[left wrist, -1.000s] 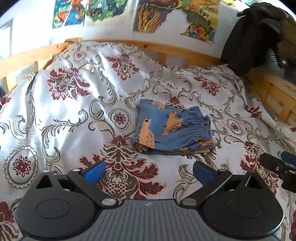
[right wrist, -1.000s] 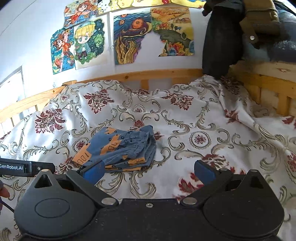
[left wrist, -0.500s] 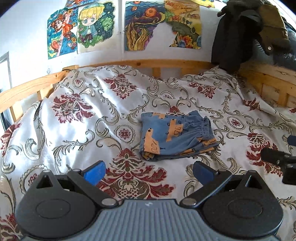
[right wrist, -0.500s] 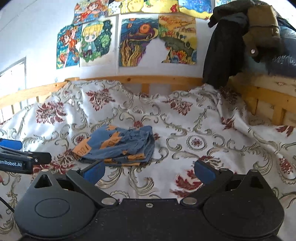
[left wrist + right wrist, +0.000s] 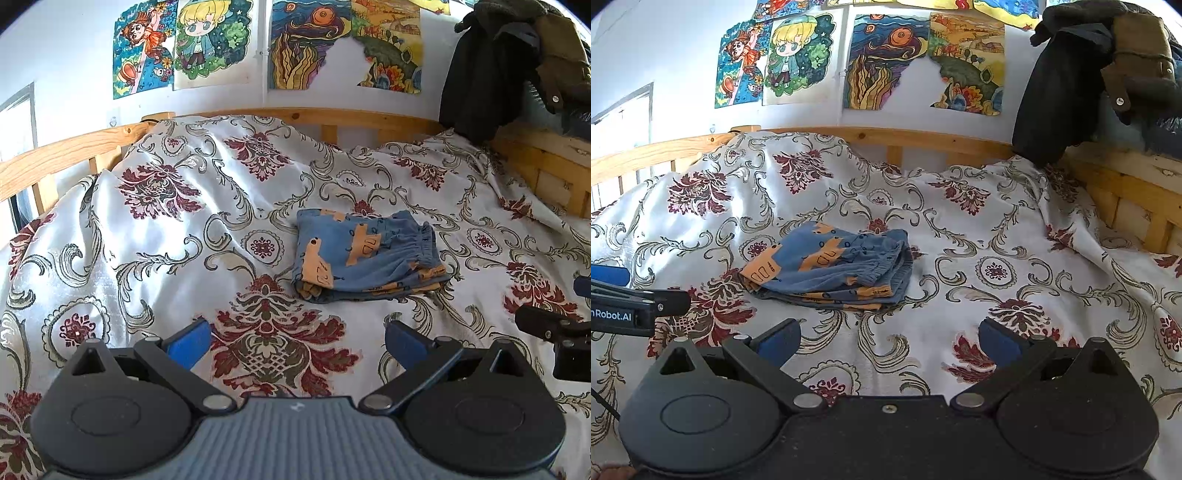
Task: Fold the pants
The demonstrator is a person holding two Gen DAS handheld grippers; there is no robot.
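Small blue pants (image 5: 364, 254) with orange prints lie folded into a compact rectangle on the patterned bedspread (image 5: 147, 236); the elastic waistband faces right. My left gripper (image 5: 297, 339) hovers open in front of the pants, well short of them and a little to the left, holding nothing. In the right wrist view the same folded pants (image 5: 834, 267) sit ahead and to the left of my right gripper (image 5: 890, 341), which is also open and empty. The other gripper's black finger shows at the edge of each view.
A wooden bed rail (image 5: 332, 120) runs along the far side and the right (image 5: 1119, 184). Dark clothes (image 5: 1082, 77) hang over the right corner. Colourful drawings (image 5: 266, 44) cover the wall behind. The bedspread is rumpled toward the back.
Both grippers have pulled back and tilted up from the pants, so more wall shows. The pants lie still in the same folded shape.
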